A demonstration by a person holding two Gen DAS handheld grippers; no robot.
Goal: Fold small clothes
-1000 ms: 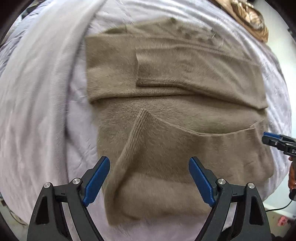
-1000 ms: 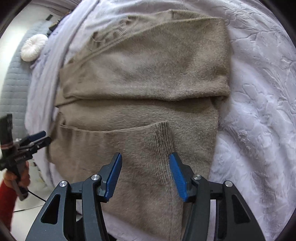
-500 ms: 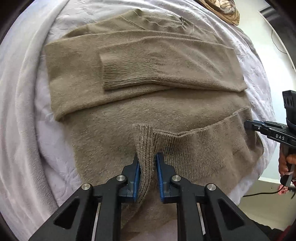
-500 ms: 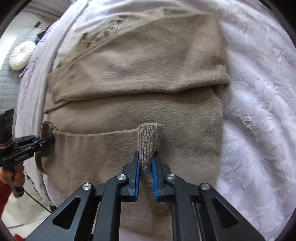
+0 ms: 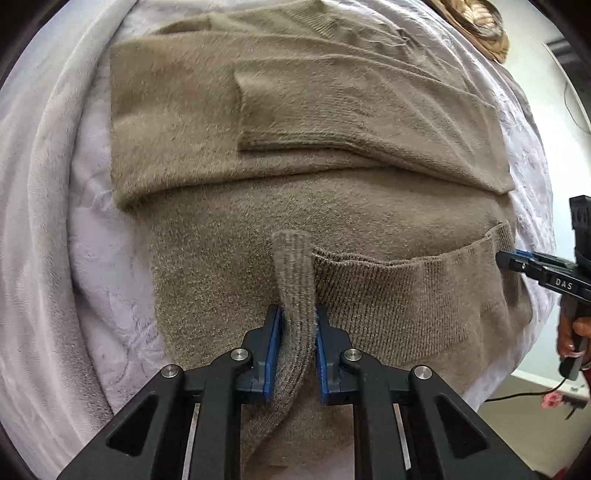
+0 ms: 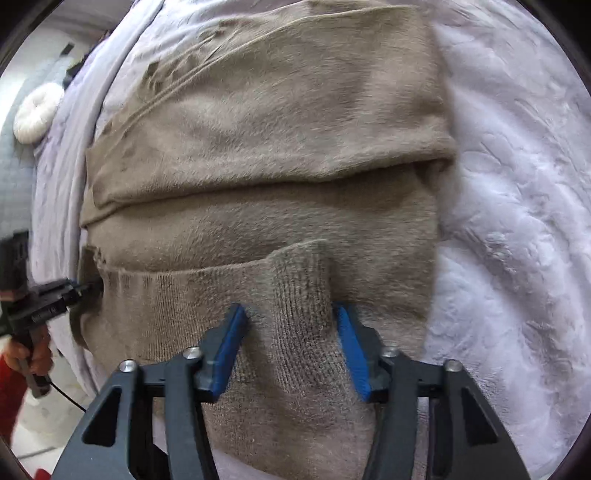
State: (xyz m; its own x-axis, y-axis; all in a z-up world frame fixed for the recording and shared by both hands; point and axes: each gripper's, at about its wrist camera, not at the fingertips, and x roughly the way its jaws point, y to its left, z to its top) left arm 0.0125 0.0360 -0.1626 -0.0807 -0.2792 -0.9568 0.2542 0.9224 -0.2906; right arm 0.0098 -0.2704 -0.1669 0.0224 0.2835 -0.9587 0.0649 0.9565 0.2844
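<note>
A tan fuzzy sweater lies flat on a pale lilac bed cover, its sleeves folded across the chest. My left gripper is shut on a pinched ridge of the ribbed bottom hem, which stands up between the blue pads. In the right wrist view the sweater fills the frame. There, my right gripper has its pads apart, with a soft hump of hem between them, not squeezed. Each gripper shows at the edge of the other's view: the right gripper and the left gripper.
The bed cover spreads wide to the right of the sweater. A round white cushion lies far left. A brown patterned item sits at the bed's far corner. A person's hand holds the right gripper's handle past the bed edge.
Both grippers closed onto the hem from wide open. The left stays clamped on its ridge. The right, shut on a fold half a second ago, now shows its pads apart.
</note>
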